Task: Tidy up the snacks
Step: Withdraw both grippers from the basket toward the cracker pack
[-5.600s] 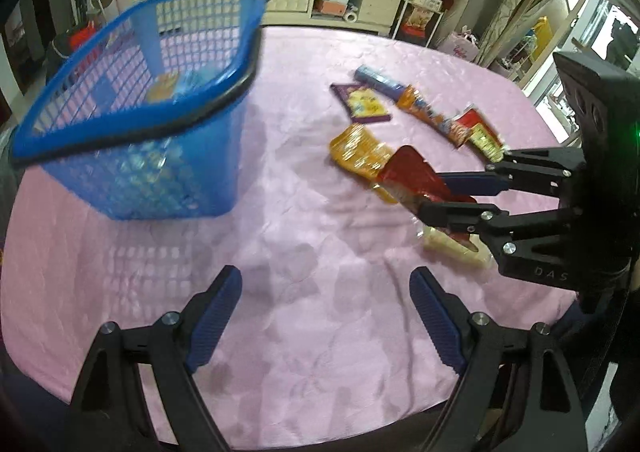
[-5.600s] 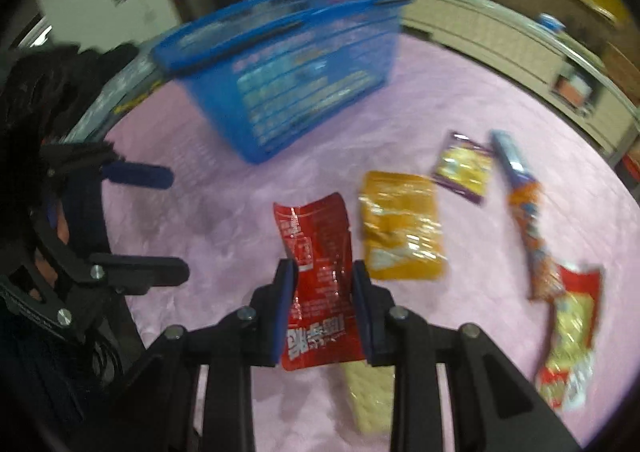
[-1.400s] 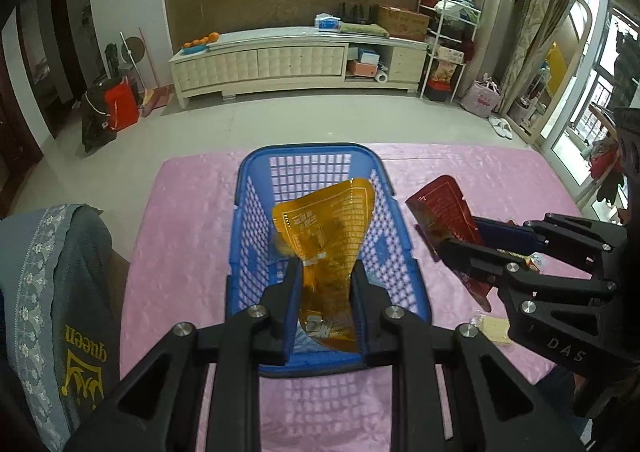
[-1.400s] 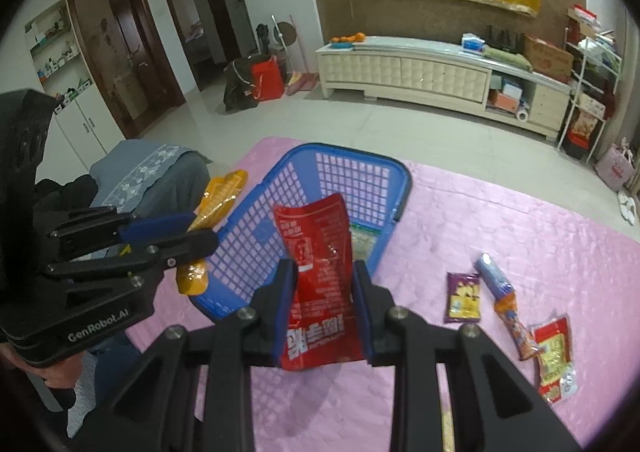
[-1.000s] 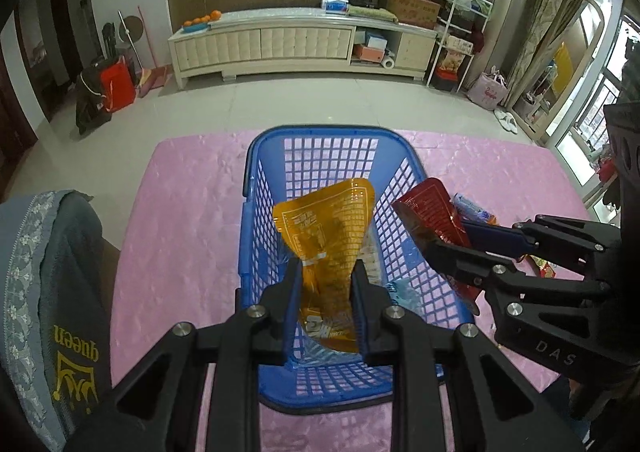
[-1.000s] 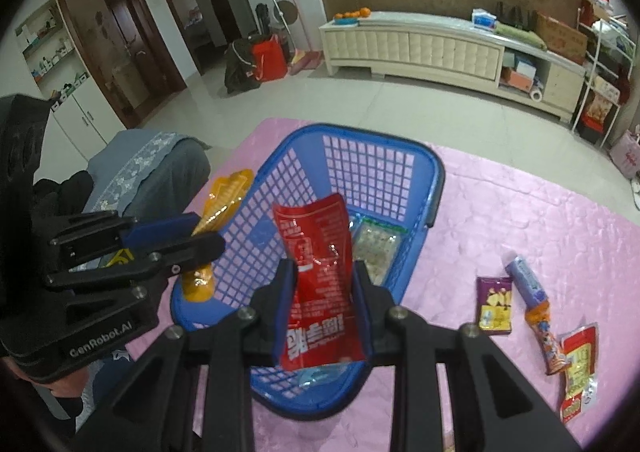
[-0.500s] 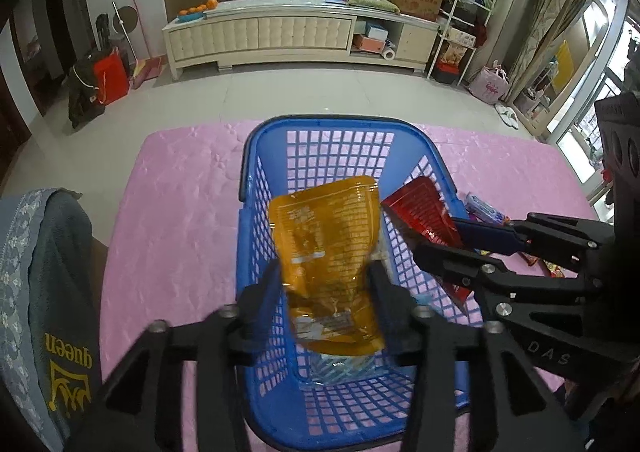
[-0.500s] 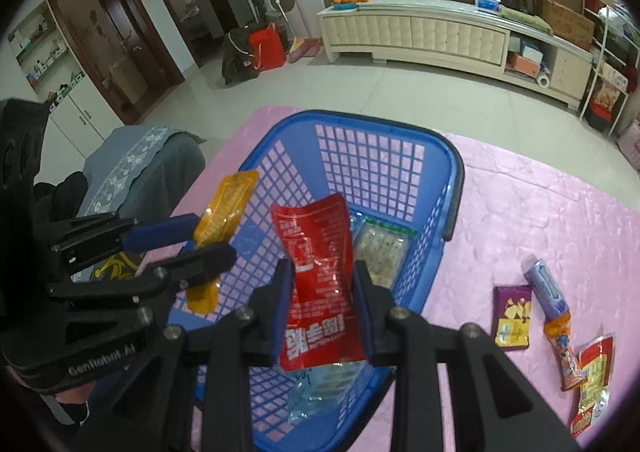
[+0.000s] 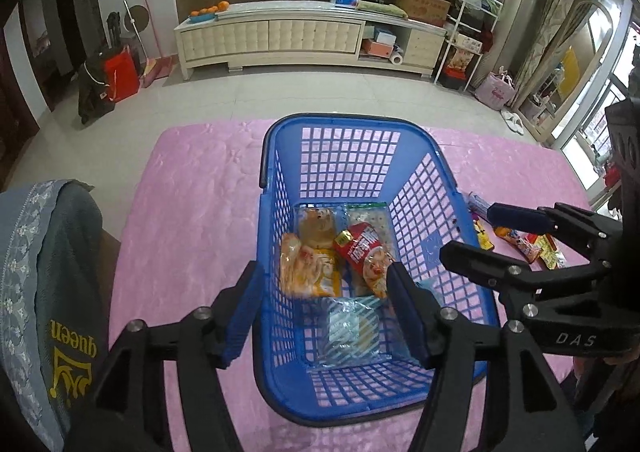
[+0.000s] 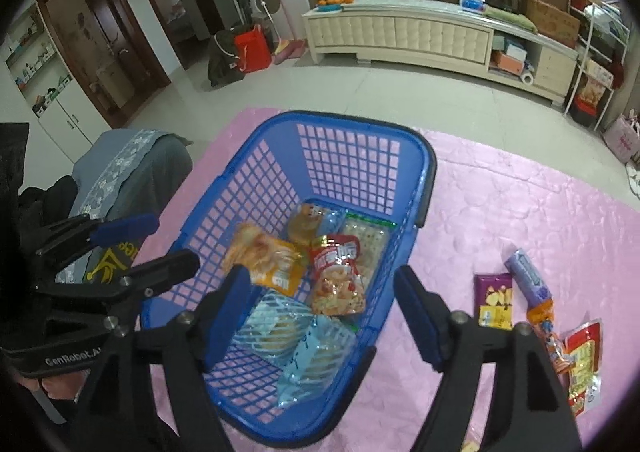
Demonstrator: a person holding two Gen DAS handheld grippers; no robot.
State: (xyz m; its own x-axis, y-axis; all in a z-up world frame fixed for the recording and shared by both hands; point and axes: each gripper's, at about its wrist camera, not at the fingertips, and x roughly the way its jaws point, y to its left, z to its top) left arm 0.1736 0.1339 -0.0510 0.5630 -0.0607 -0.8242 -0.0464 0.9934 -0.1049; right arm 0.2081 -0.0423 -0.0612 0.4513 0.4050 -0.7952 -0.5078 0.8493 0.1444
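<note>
A blue mesh basket [image 9: 348,128] [image 10: 424,188] stands on the pink tablecloth. Inside lie an orange packet [image 9: 306,268] [image 10: 268,258], a red packet [image 9: 366,252] [image 10: 338,276] and several other packets. My left gripper [image 9: 324,308] is open and empty above the basket's near end; it also shows in the right wrist view [image 10: 148,242]. My right gripper [image 10: 322,304] is open and empty above the basket; it shows in the left wrist view [image 9: 496,232] at the right.
On the cloth right of the basket lie a purple packet [image 10: 494,300], a long blue-and-orange tube [image 10: 532,284] and a red-and-yellow packet [image 10: 582,360]. A chair with a grey cover [image 9: 44,252] stands at the table's left edge.
Both grippers have opened. The orange packet and the red packet have dropped from them into the basket.
</note>
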